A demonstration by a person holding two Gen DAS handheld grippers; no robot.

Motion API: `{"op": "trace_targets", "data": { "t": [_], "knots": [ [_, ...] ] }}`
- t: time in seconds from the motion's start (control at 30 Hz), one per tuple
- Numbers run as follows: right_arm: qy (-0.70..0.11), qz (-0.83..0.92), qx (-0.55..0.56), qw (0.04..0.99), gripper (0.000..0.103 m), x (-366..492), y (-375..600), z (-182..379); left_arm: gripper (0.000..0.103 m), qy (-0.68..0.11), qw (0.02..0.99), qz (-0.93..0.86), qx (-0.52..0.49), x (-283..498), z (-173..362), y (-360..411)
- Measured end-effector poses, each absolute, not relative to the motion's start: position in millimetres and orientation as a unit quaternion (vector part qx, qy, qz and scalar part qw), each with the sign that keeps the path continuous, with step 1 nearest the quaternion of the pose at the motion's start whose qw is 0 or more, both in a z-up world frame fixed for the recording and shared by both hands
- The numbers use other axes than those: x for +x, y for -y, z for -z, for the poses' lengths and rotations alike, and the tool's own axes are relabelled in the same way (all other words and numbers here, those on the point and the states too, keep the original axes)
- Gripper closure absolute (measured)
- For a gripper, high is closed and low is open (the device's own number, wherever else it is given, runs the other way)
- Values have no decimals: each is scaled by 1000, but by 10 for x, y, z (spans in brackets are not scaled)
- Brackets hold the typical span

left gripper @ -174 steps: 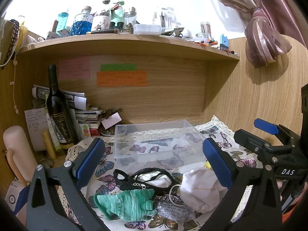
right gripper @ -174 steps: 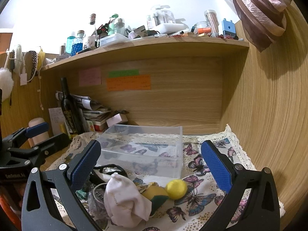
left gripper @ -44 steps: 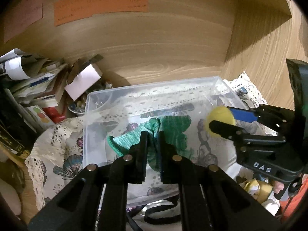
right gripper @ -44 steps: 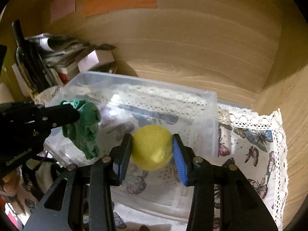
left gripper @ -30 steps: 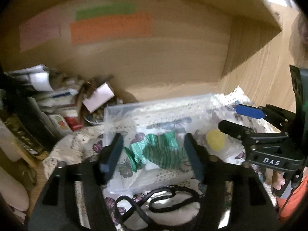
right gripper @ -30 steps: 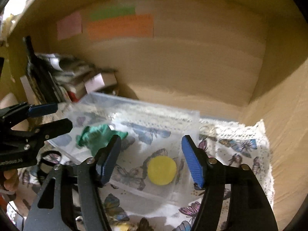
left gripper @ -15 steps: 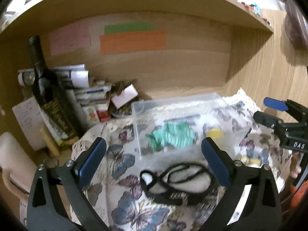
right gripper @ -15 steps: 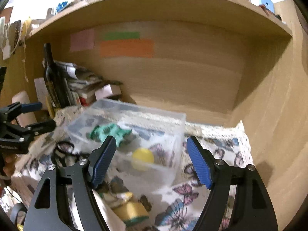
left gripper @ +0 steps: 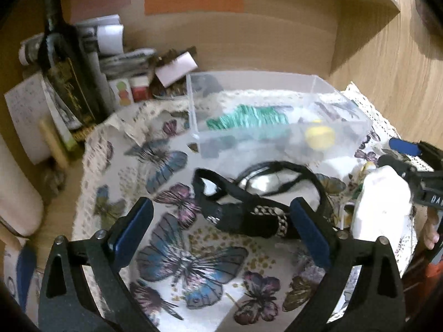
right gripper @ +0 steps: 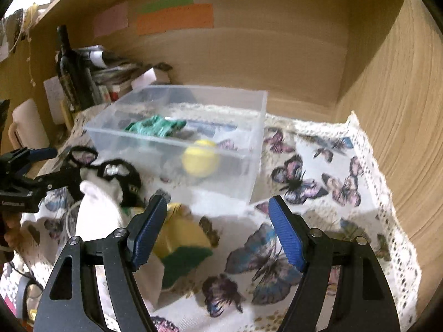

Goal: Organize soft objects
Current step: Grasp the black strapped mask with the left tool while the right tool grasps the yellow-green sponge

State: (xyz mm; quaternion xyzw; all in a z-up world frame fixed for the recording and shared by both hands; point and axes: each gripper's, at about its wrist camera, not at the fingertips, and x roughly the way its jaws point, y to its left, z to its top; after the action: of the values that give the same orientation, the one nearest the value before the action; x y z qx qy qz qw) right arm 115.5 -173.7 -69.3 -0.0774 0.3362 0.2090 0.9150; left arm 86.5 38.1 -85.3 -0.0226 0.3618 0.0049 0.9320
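A clear plastic bin [left gripper: 193, 116] [right gripper: 257, 127] stands on the butterfly cloth and holds a green knit cloth [left gripper: 246, 116] [right gripper: 155, 126] and a yellow ball [left gripper: 318, 137] [right gripper: 200, 157]. My left gripper [left gripper: 221, 227] is open and empty, low over a black strap item [left gripper: 246, 215]. My right gripper [right gripper: 218, 232] is open and empty, just right of a yellow-green sponge [right gripper: 180, 246]. A white cloth [left gripper: 379, 202] [right gripper: 97, 215] and the black strap item [right gripper: 116, 171] lie in front of the bin.
A dark wine bottle [left gripper: 66, 63] [right gripper: 69, 69], stacked papers and small boxes [left gripper: 133, 63] crowd the back left. Wooden walls [right gripper: 401, 110] close the back and right. A beige roll [left gripper: 16, 188] stands at the far left. The cloth's lace edge [right gripper: 387, 188] runs along the right.
Both grippers have dropped lower and closer to the pile in front of the bin. The green cloth and yellow ball stay in the bin where they were released.
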Motion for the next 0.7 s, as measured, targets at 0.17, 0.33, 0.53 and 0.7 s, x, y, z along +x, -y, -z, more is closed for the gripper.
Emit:
{"op": "trace_targets", "data": {
  "t": [0.17,0.33,0.53,0.7],
  "knots": [
    [-342,-217,-77,911,30,1067,1724,765,13,-369,929,9,-31,896,913,-324],
    [-351,-236,-52,905,30,1012,1766,781,37,-363,931,21,-9,883,925,-215],
    [-361,-270,-31,892,52,956,1738,812,73,-351,936,22,16,808,885,-161],
    [-348,-276,-46,895,71,878,1647,763,88,-348,937,27,-7,765,837,-270]
  ]
}}
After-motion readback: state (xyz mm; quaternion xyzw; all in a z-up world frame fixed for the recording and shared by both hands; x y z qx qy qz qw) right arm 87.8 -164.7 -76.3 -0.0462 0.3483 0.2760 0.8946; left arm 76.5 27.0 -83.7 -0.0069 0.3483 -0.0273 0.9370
